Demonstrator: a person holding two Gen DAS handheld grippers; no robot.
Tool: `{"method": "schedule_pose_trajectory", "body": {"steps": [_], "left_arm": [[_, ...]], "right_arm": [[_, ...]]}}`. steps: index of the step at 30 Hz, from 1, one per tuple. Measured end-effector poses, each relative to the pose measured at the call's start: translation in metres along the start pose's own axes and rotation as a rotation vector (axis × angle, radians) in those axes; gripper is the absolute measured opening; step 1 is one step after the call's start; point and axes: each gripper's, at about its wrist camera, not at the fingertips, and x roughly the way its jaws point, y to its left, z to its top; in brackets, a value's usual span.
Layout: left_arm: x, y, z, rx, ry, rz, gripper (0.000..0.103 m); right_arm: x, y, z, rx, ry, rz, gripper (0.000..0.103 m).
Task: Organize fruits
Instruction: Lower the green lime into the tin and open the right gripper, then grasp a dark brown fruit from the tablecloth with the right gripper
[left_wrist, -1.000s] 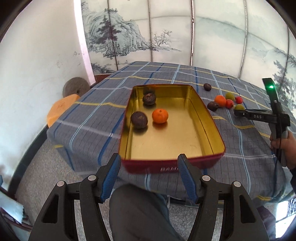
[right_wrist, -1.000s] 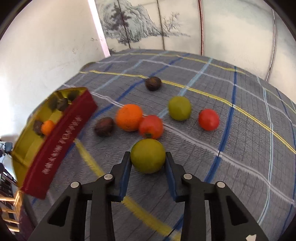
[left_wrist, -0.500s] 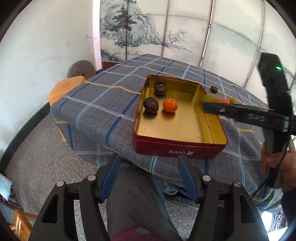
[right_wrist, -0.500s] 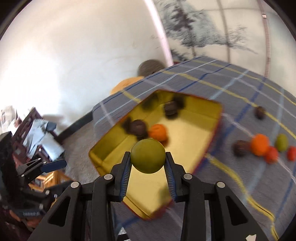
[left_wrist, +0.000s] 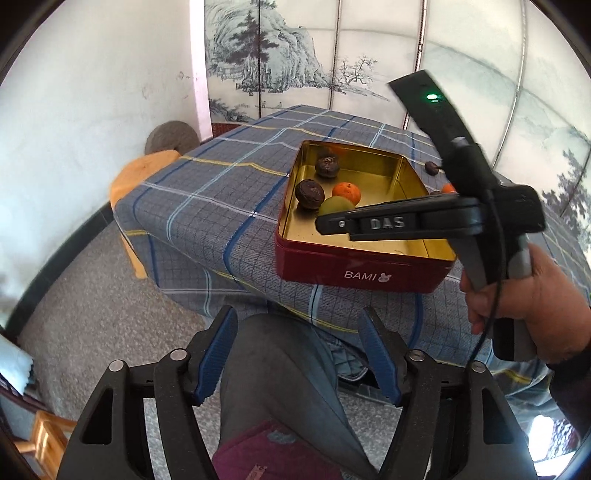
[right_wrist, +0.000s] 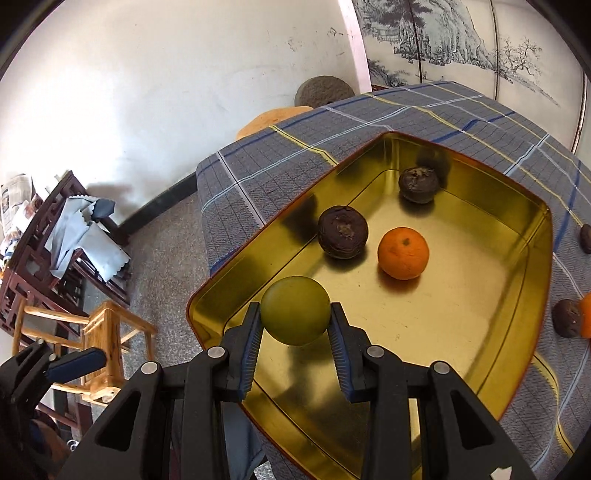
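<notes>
Painted mountain-and-pine screens (left_wrist: 295, 70) line the back of the room, and in front of them a grey plaid tablecloth (left_wrist: 221, 206) covers the table. On it sits the red BAMI tin (left_wrist: 365, 275), gold inside. Look at the right gripper (right_wrist: 295, 325): its blue pads are pinched on a green fruit (right_wrist: 295, 310), one on each side, and it hangs over the near corner of the tin, above the gold floor. From the left wrist view the same fruit peeks out behind the black finger marked DAS. A hand (left_wrist: 528, 306) grips that tool's handle at the right.

Inside the tin already: an orange mandarin (right_wrist: 403, 253) near the middle, a dark wrinkled fruit (right_wrist: 342, 231) just beside it, and a second dark fruit (right_wrist: 418, 183) farther back by the far wall. Outside the tin, on the cloth at the right edge, lie another dark fruit (right_wrist: 567, 318) touching an orange one, and one more dark fruit farther back.

Now the left gripper (left_wrist: 297, 354): well short of the tin, over the person's grey trouser leg (left_wrist: 280, 365), jaws opening, nothing between them.
</notes>
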Motion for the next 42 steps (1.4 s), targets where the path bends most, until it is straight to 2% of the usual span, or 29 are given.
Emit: {"method": "schedule_pose_trajectory", "body": {"steps": [7, 10, 14, 17, 20, 24, 27, 32, 37, 38, 41, 42], "left_arm": [[-0.009, -0.005, -0.005, 0.030, -0.021, 0.016, 0.074], [-0.010, -0.006, -0.009, 0.038, -0.021, 0.010, 0.075], [-0.012, -0.010, -0.016, 0.058, -0.022, 0.006, 0.075], [-0.012, -0.015, -0.021, 0.079, -0.016, -0.004, 0.075], [-0.012, -0.018, -0.023, 0.093, -0.019, -0.015, 0.076], [-0.009, -0.024, -0.025, 0.100, -0.012, -0.042, 0.078], [-0.005, -0.030, -0.027, 0.123, -0.001, -0.057, 0.078], [-0.003, -0.034, -0.029, 0.156, -0.001, -0.053, 0.078], [0.004, -0.031, -0.029, 0.160, 0.015, -0.052, 0.079], [0.006, -0.030, -0.029, 0.159, 0.022, -0.053, 0.079], [0.011, -0.031, -0.029, 0.159, 0.045, -0.057, 0.079], [0.012, -0.031, -0.029, 0.161, 0.052, -0.056, 0.079]], "right_arm": [[0.006, 0.003, -0.002, 0.019, -0.010, 0.015, 0.036], [0.001, 0.003, -0.004, 0.033, -0.046, 0.029, 0.037], [-0.029, -0.010, -0.017, 0.105, -0.175, 0.089, 0.049], [-0.060, -0.026, -0.033, 0.154, -0.263, 0.085, 0.051], [-0.090, -0.049, -0.053, 0.193, -0.324, 0.035, 0.051], [-0.107, -0.099, -0.069, 0.293, -0.292, -0.114, 0.051], [-0.107, -0.127, -0.068, 0.358, -0.282, -0.155, 0.051], [-0.076, -0.143, -0.051, 0.371, -0.213, -0.233, 0.048], [-0.066, -0.166, -0.041, 0.431, -0.214, -0.335, 0.048], [-0.063, -0.172, -0.039, 0.453, -0.207, -0.328, 0.048], [-0.053, -0.179, -0.031, 0.442, -0.185, -0.339, 0.044], [-0.048, -0.180, -0.029, 0.434, -0.175, -0.326, 0.034]]}}
